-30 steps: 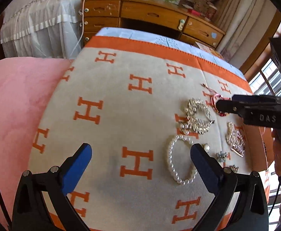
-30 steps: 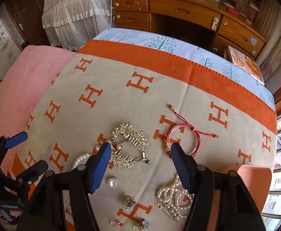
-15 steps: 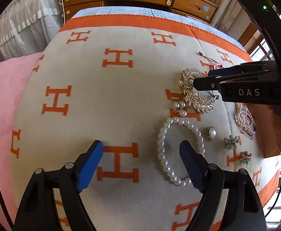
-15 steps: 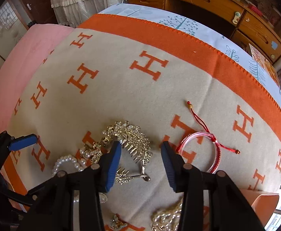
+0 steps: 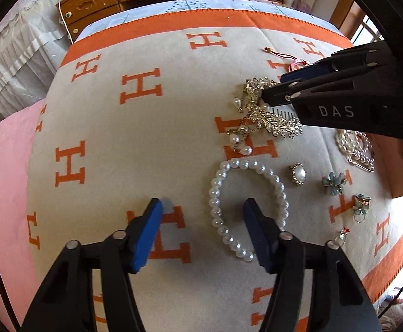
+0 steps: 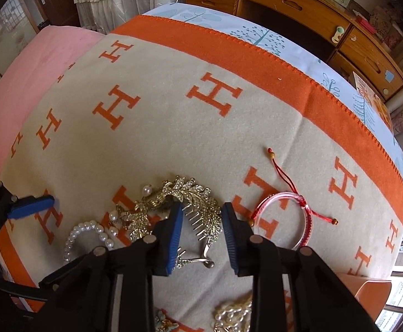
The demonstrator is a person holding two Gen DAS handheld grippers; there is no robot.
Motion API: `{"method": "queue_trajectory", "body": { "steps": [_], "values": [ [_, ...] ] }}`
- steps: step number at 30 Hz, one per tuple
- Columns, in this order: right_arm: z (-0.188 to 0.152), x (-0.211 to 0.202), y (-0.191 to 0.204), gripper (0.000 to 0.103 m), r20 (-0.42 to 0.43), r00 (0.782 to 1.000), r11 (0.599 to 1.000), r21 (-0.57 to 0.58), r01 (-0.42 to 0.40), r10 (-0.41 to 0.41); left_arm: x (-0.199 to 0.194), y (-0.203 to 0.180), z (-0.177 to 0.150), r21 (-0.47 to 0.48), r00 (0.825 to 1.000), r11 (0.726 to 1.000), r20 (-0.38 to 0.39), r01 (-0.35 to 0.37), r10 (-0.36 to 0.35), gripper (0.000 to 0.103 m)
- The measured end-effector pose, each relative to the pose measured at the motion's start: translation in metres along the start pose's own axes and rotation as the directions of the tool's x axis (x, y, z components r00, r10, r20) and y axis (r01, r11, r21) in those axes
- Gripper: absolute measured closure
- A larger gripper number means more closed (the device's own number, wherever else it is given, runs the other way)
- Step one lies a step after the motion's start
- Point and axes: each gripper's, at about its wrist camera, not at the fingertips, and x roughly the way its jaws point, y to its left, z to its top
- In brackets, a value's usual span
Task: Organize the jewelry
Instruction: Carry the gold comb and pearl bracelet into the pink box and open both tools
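Since a second ago I have brought both tongs lower and closer over the jewelry. My right gripper (image 6: 201, 218) now straddles the gold hair comb (image 6: 198, 207), jaws partly open on either side of its teeth, gripping nothing yet. My left gripper (image 5: 203, 215) sits wide open and empty, its right finger inside the pearl bracelet (image 5: 245, 202), the loop's left side between the fingers. "DAS" reads on the right gripper's body; orange "H" letters cover the blanket (image 5: 118, 138).

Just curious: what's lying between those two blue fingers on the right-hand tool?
In the right wrist view, the gold leaf hair comb lies between the open right gripper fingers, on the blanket.
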Motion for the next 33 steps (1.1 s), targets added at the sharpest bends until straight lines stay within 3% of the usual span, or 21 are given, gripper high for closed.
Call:
{"method": "queue_trajectory", "body": {
  "steps": [2, 4, 6, 8, 9, 12, 18, 26, 33],
  "values": [
    [-0.002, -0.005, -0.004, 0.075, 0.009, 1.000, 1.000, 0.024, -0.005, 0.005, -0.002, -0.006, 0.001, 0.022, 1.000, 1.000, -0.004, 0.007, -0.007, 0.080],
    [-0.006, -0.012, -0.009, 0.075, 0.023, 1.000, 0.999, 0.049, -0.011, 0.010, -0.003, -0.010, 0.001, 0.019, 1.000, 1.000, -0.011, 0.015, -0.015, 0.096],
    [-0.009, -0.022, -0.014, 0.077, 0.041, 0.999, 0.997, 0.067, -0.023, 0.020, -0.004, -0.009, -0.001, 0.000, 1.000, 1.000, -0.005, 0.019, -0.019, 0.097],
    [-0.015, -0.033, -0.018, 0.093, 0.058, 0.998, 0.996, 0.081, -0.032, 0.027, -0.006, -0.008, -0.002, -0.037, 0.999, 0.998, -0.006, 0.049, -0.049, 0.098],
    [-0.018, -0.038, -0.021, 0.097, 0.065, 0.997, 0.995, 0.091, -0.042, 0.036, -0.006, -0.005, -0.003, -0.064, 0.997, 0.995, -0.010, 0.070, -0.071, 0.098],
    [-0.028, -0.056, -0.027, 0.097, 0.102, 0.994, 0.993, 0.106, -0.043, 0.032, -0.008, 0.000, -0.006, -0.118, 0.994, 0.988, -0.016, 0.103, -0.106, 0.098],
    [-0.049, -0.085, -0.036, 0.097, 0.162, 0.985, 0.988, 0.134, -0.080, 0.058, -0.037, 0.001, -0.012, -0.138, 0.995, 0.986, 0.035, 0.095, -0.091, 0.098],
    [-0.085, -0.148, -0.052, 0.097, 0.294, 0.953, 0.978, 0.165, -0.125, 0.072, -0.106, -0.029, 0.002, -0.090, 0.984, 0.990, 0.156, 0.104, -0.089, 0.098],
    [-0.126, -0.195, -0.090, 0.097, 0.375, 0.927, 0.966, 0.236, -0.102, 0.006, -0.161, -0.085, 0.035, 0.005, 0.959, 0.992, 0.258, 0.124, -0.121, 0.098]
  ]
}}
